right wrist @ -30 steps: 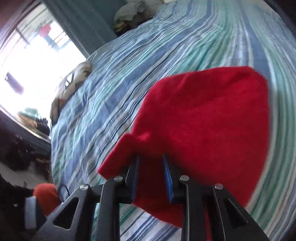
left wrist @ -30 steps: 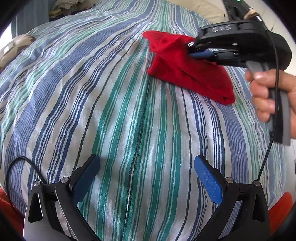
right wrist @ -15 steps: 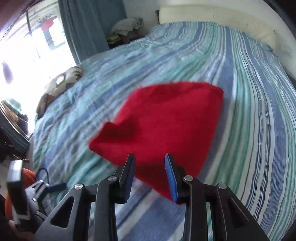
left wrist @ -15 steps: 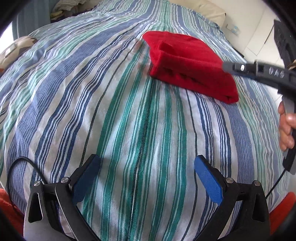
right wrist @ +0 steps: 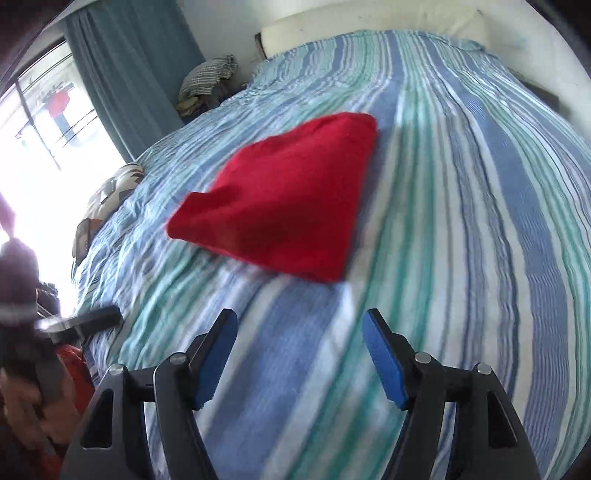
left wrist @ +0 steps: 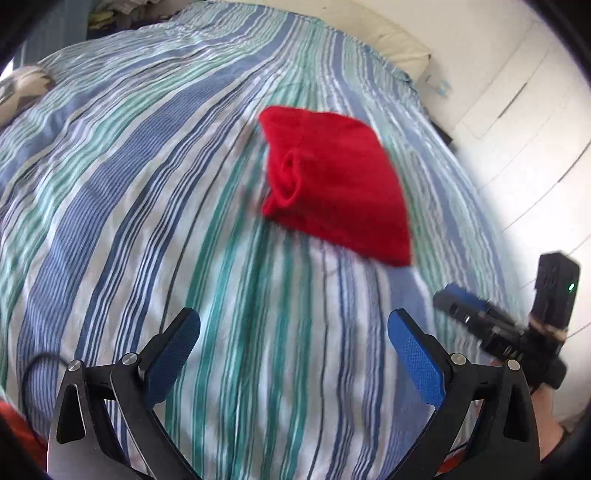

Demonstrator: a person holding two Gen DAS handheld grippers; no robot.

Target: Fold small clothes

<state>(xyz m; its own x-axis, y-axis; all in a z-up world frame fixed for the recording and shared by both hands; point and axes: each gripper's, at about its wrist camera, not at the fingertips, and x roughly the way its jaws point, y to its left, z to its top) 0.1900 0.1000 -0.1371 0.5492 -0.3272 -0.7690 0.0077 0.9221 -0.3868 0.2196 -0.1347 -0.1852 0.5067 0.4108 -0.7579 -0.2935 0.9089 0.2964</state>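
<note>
Cloth: a red cloth (left wrist: 332, 188) lies folded on the bed (left wrist: 155, 206), roughly mid-sheet, a rolled fold showing at its left edge in the left view; in the right view (right wrist: 284, 210) it reads as a flat wedge with a neat near edge.
Contact: neither claw touches the cloth; both hang over bare sheet, apart from it.
Left claw: the left claw (left wrist: 293, 350) stands wide, blue pads far apart, nothing between them.
Right claw: the right claw (right wrist: 299, 350) is also spread wide and holds nothing; in the left view it shows blurred at the right edge (left wrist: 461, 299), beside the bed.
Bed: sheet striped in blue, green and white, lightly wrinkled.
Writing: none that can be read; a small green light (left wrist: 571, 286) glows on the right claw's black box.
Containers: none seen.
Around: cream pillow (right wrist: 373, 33) at the head of the bed, a patterned cushion (right wrist: 110, 192) at the window-side edge, a heap of clothes (right wrist: 207, 79) by the teal curtain (right wrist: 129, 77), bright window (right wrist: 48, 122) beyond.
</note>
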